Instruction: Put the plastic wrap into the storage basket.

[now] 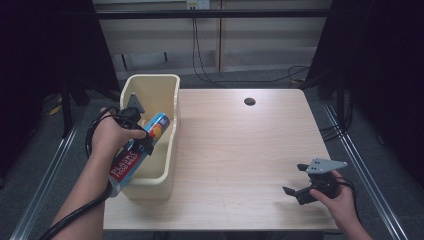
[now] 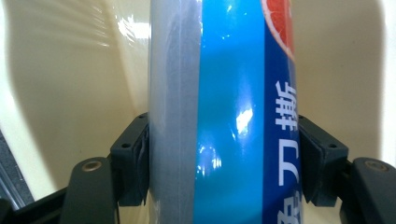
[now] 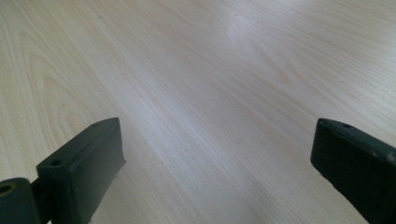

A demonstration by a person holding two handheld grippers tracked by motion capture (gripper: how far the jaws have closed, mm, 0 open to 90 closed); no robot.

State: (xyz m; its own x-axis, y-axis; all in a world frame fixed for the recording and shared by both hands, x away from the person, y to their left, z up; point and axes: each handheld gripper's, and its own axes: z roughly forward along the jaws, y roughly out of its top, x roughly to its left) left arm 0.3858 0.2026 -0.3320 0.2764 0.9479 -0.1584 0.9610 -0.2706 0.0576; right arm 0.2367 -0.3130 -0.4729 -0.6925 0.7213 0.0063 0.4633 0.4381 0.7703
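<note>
A long blue box of plastic food wrap (image 1: 137,152) slants over the near end of a cream plastic bin (image 1: 168,90) at the table's left side. My left gripper (image 1: 142,140) is shut on the box about its middle. In the left gripper view the blue and grey box (image 2: 224,116) stands between both black pads (image 2: 135,158), with the bin's cream wall behind it. My right gripper (image 1: 296,180) hovers open low over the table's near right corner, and its two jaws stand wide apart over bare wood (image 3: 210,107).
The light wooden table (image 1: 240,150) has a round cable hole (image 1: 249,101) near its far edge. Black cables trail from both grippers and across the floor behind. Metal rails run along both sides of the table.
</note>
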